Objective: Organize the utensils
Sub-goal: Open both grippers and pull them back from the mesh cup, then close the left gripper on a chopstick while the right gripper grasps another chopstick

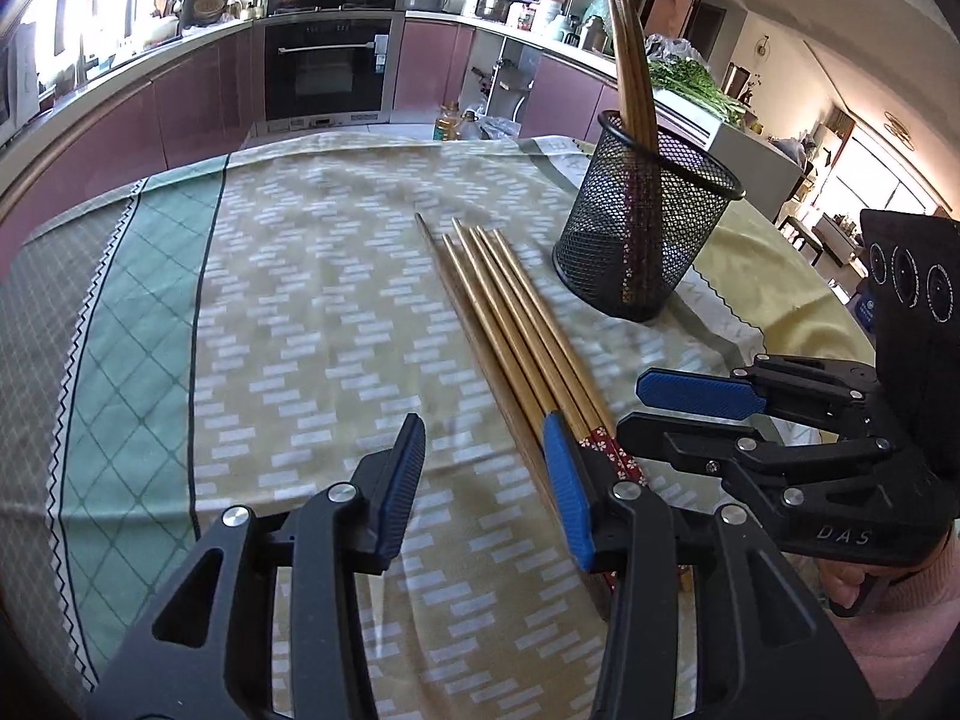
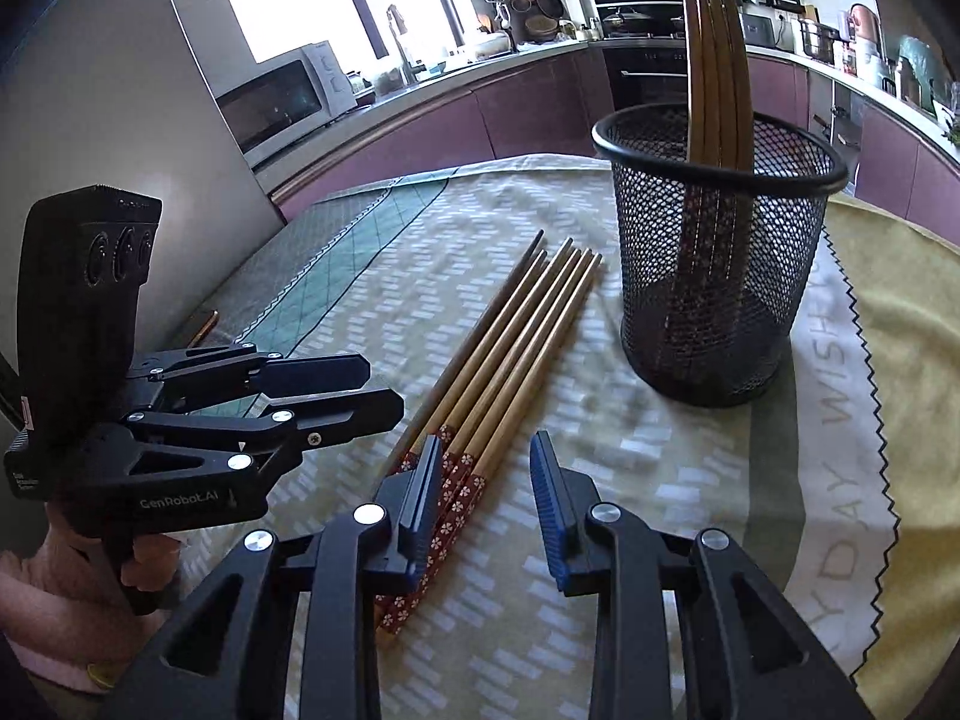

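Several wooden chopsticks (image 1: 510,330) with red flowered ends lie side by side on the tablecloth; they also show in the right wrist view (image 2: 510,348). A black mesh holder (image 1: 651,222) stands upright beyond them with several chopsticks in it, also seen in the right wrist view (image 2: 720,252). My left gripper (image 1: 486,480) is open and empty, its right finger beside the chopsticks' red ends. My right gripper (image 2: 486,504) is open and empty, its left finger over the red ends. Each gripper shows in the other's view, the right one (image 1: 678,414) and the left one (image 2: 378,390).
The table carries a patterned cloth (image 1: 300,300) with a green band at the left and a yellow cloth (image 2: 888,330) under the holder's right side. Kitchen cabinets and an oven (image 1: 327,66) stand behind the table. A fridge wall (image 2: 120,120) is at the left.
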The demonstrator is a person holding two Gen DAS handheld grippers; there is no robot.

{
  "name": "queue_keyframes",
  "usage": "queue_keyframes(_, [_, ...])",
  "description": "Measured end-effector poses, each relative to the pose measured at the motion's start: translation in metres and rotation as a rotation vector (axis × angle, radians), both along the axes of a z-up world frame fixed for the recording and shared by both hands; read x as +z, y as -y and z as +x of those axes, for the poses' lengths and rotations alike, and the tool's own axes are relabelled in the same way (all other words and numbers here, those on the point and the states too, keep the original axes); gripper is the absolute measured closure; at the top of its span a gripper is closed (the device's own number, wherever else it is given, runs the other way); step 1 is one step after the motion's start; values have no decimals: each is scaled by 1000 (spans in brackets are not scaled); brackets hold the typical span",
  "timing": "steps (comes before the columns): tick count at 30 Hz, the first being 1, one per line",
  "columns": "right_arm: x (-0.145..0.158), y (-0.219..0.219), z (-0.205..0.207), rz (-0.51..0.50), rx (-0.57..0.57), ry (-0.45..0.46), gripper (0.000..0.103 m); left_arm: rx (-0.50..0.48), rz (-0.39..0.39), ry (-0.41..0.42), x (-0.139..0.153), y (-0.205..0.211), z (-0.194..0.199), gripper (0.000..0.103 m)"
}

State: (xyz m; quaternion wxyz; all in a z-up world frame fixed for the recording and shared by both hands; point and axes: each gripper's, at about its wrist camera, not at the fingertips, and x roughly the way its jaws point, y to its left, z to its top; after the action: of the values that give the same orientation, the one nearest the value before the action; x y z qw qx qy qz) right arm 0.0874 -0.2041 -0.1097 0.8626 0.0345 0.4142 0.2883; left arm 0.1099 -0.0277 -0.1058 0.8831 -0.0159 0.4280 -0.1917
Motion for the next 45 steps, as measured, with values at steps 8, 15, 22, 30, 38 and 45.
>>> queue_keyframes(8, [-6,-4,4,-17,-10,-8,74,-7,10,-16,-6,6,5,62])
queue_keyframes(15, [-8,-4,6,-20,-9,-15,74,-5,32,-24,-8,11,11,66])
queue_keyframes(22, [-7,-5,7,-47,-13,-9,74,-3,42,-27,-10,13,15,67])
queue_keyframes(30, [-6,-1,9,-80,-27,-14,77,1,67,-33,-11,15,18,71])
queue_keyframes(38, [-6,-8,16,-103,-44,-6,76,-1,93,-37,-11,17,25,69])
queue_keyframes(45, [-8,-14,33,-114,-65,-1,76,3,99,-52,-12,19,41,75])
